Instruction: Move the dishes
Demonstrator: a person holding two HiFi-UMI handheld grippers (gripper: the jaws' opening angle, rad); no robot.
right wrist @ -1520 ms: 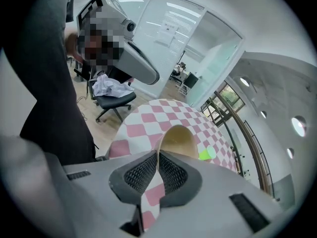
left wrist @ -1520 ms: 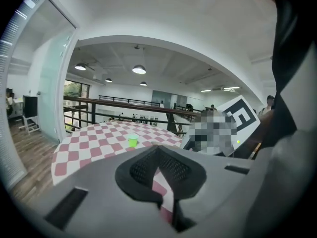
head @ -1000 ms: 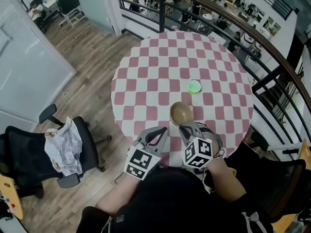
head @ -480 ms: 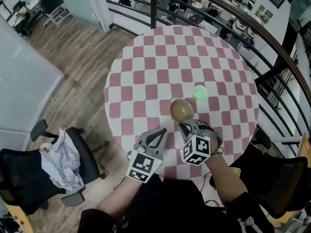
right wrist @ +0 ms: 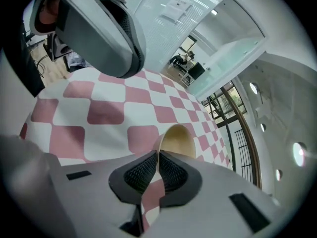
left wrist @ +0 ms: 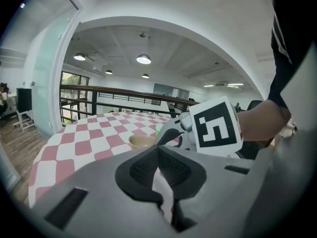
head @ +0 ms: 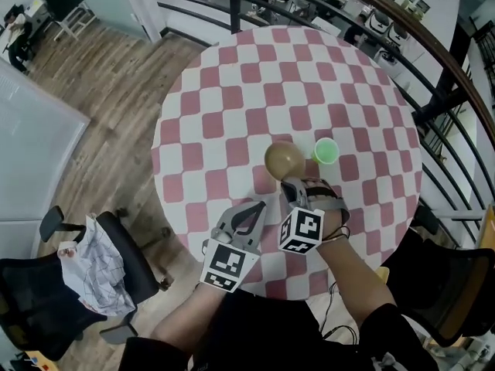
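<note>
Seen from above, the right gripper [head: 291,185] meets the tan bowl [head: 283,158] over the checked table [head: 232,91], just beside a green cup [head: 326,151]. Only the gripper's own view shows its jaws pinched on the bowl's rim. Whether the bowl touches the cloth is hard to tell. The left gripper [head: 249,212] hangs alongside, its jaws together on nothing.

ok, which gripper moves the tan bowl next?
Right. The right gripper is clamped on the rim of the tan bowl, beside the green cup. The left gripper is shut, empty, nearer the table edge.
</note>
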